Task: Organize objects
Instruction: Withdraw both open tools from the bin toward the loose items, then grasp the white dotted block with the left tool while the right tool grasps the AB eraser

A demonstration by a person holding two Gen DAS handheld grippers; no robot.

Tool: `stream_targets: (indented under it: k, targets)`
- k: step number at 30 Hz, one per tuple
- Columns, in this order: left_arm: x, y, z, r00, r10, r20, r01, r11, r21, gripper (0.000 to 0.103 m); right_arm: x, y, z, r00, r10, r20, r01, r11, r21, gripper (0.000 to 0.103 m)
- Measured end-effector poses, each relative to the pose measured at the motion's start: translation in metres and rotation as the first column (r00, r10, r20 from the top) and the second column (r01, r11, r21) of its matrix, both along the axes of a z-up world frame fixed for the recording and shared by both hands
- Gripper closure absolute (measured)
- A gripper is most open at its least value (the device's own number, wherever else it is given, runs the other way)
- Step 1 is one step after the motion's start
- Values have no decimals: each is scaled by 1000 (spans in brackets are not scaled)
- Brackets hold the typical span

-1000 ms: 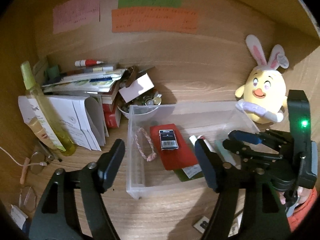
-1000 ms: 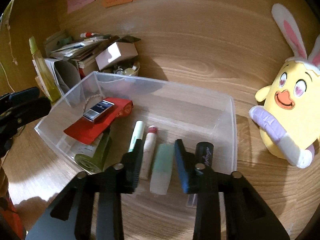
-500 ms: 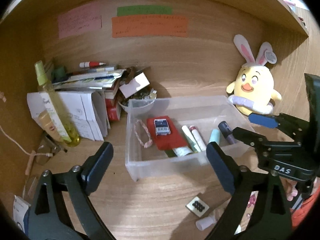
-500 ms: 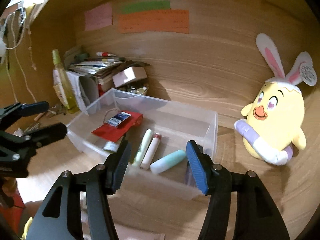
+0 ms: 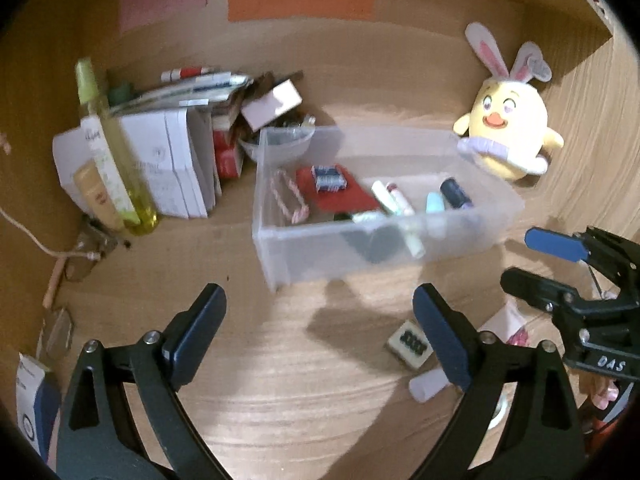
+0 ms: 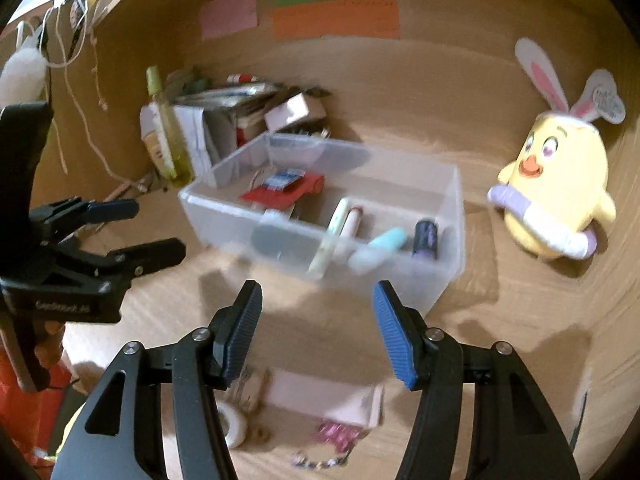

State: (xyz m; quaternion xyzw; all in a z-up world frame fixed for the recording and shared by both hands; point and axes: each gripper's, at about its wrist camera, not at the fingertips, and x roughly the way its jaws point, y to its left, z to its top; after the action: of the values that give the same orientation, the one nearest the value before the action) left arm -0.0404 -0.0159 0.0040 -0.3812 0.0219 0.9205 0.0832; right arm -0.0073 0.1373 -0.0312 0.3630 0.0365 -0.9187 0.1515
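Fingers of both the left gripper [image 5: 320, 334] and right gripper [image 6: 316, 330] stood apart and empty short of the clear bin [image 5: 280, 256], so the next pick, likely the small tile [image 5: 410, 345] on the bench [image 5: 300, 380], called for a fresh reach.

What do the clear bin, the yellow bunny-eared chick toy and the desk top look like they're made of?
Clear bin: probably plastic, frosted-translucent, since the contents show through its walls. Chick toy: plush fabric, soft and matte. Desk top: wood or wood-look laminate with visible grain lines; which one is unclear.
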Motion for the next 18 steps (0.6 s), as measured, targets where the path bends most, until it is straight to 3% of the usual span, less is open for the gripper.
stream_targets:
  k: [12,18]
  targets:
    - [8,-19,-29,997,1,73,-3,1000,25,7,10,-24,-40,986,71,152,-73,997,10,49]
    - [10,-19,-40,994,-24,109,19,999,48,7,10,-29,-44,978,100,182,-100,995,-8,71]
